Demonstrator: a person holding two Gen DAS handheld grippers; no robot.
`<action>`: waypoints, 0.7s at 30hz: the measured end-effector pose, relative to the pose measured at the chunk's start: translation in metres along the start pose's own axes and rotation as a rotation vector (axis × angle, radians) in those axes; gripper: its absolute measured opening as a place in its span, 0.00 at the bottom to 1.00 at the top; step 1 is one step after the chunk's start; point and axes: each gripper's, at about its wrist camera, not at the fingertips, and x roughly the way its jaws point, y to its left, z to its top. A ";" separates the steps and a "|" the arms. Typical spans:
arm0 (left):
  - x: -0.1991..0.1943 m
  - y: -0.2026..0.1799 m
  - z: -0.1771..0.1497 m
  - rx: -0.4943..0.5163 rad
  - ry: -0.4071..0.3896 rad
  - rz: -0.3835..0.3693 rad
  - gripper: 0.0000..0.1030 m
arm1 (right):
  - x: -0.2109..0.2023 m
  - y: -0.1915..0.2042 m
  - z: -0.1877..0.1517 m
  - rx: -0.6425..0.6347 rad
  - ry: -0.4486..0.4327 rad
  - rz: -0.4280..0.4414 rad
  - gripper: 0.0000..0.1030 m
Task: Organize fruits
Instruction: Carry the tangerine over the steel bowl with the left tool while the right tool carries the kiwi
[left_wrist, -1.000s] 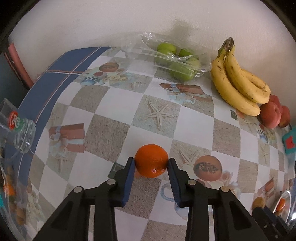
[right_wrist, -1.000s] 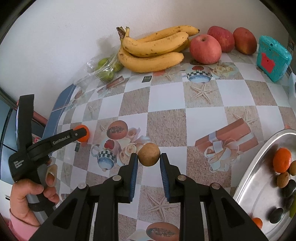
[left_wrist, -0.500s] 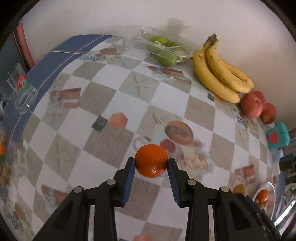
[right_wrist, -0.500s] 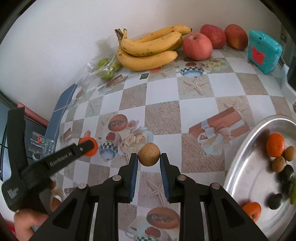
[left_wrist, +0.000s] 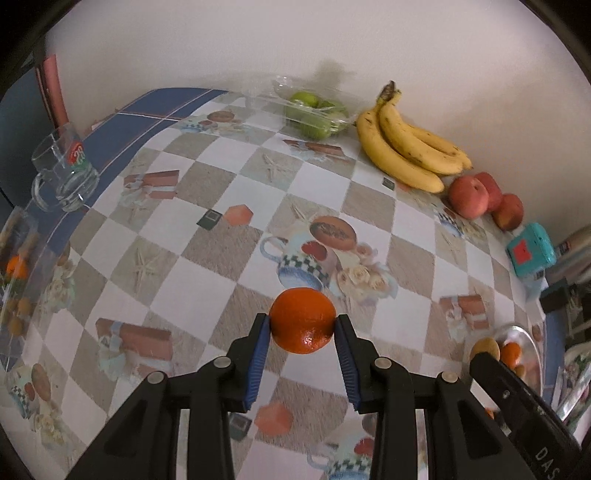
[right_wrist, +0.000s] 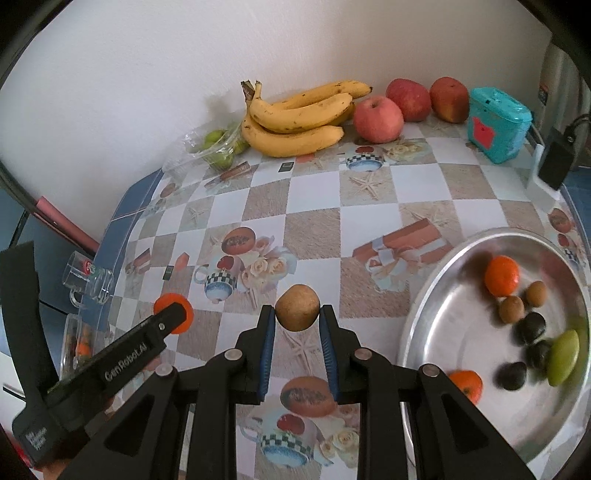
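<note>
- Two fruits were in hand at once: the left gripper (left_wrist: 302, 326) was clamped on an orange (left_wrist: 302, 320), and the right gripper (right_wrist: 297, 314) was clamped on a small round brown fruit (right_wrist: 297, 307), both clear of the checked tablecloth (right_wrist: 314, 232).
- The metal tray (right_wrist: 424, 314), already holding an orange, brown and dark fruits and a green one, lay just right of the right gripper; the likely step was carrying both fruits there.
- Doing it well meant keeping both grips firm, since round fruit can slip, and clearing the tray's raised rim.
- Each fruit wanted bare metal low in the tray, freed gently so nothing rolled.
- The grippers sat near each other, so taking turns seemed safer.
</note>
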 end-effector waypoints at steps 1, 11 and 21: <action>-0.002 -0.001 -0.002 0.003 0.000 -0.003 0.37 | -0.003 -0.001 -0.003 0.001 -0.001 -0.004 0.25; -0.021 -0.024 -0.027 0.071 -0.015 -0.055 0.37 | -0.023 -0.024 -0.033 0.008 0.004 -0.058 0.25; -0.017 -0.060 -0.043 0.181 0.018 -0.125 0.37 | -0.043 -0.078 -0.048 0.116 0.004 -0.119 0.25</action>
